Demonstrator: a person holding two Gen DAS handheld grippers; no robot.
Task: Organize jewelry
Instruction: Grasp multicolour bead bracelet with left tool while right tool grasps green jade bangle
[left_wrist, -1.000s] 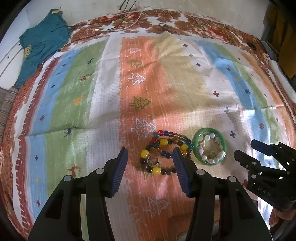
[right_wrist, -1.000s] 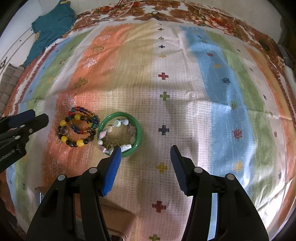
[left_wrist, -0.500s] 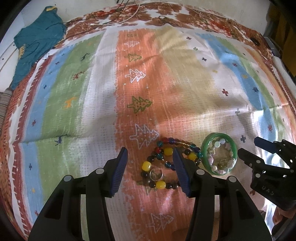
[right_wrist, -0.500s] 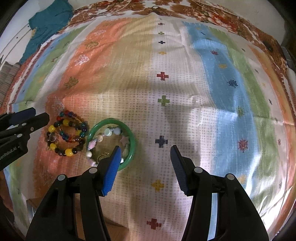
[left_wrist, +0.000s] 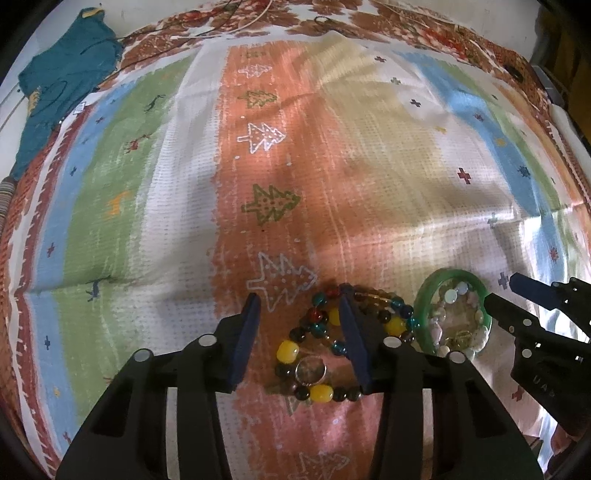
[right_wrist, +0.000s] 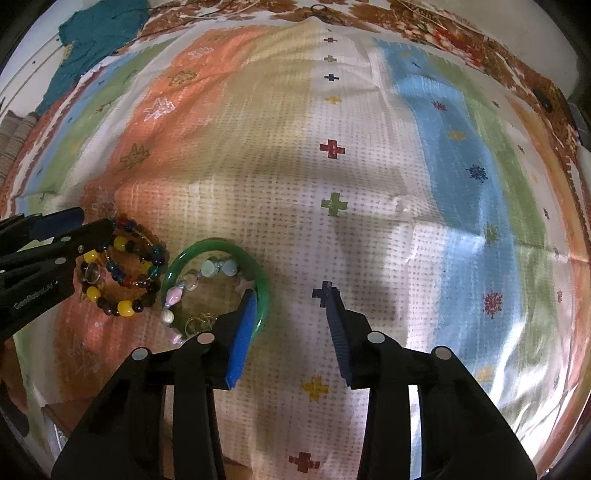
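**Both claws wide open over the jewelry, nothing gripped**

The left gripper (left_wrist: 299, 314) hung low over the striped cloth (left_wrist: 369, 184) with its jaws spread wide and nothing held between them. The beaded bracelet (left_wrist: 321, 354), a double loop of yellow, teal, red and dark beads, lay on the orange stripe partly inside that gap: its left half sat between the two blue pads, while the right-hand finger (left_wrist: 354, 343) crossed over the loop and hid part of it, so the rest of the beads showed on the far side of that finger. A small silver ring (left_wrist: 309, 370) lay within the loop, near the yellow beads.

Just to the right of the bracelet, and close enough that the two looked to touch, lay the green bangle (left_wrist: 428, 295). Inside its circle sat a strand of pale beads (right_wrist: 173, 295) and a small gold piece (right_wrist: 199, 321).

The right gripper (right_wrist: 290, 295) was likewise spread wide and empty. Its left finger (right_wrist: 245, 332) overlapped the near right rim of the bangle in the right wrist view; whether it touched the rim could not be told. Its right finger stood over bare cloth, well apart from any jewelry.

A teal garment (left_wrist: 62, 85) lay crumpled at the far left corner.
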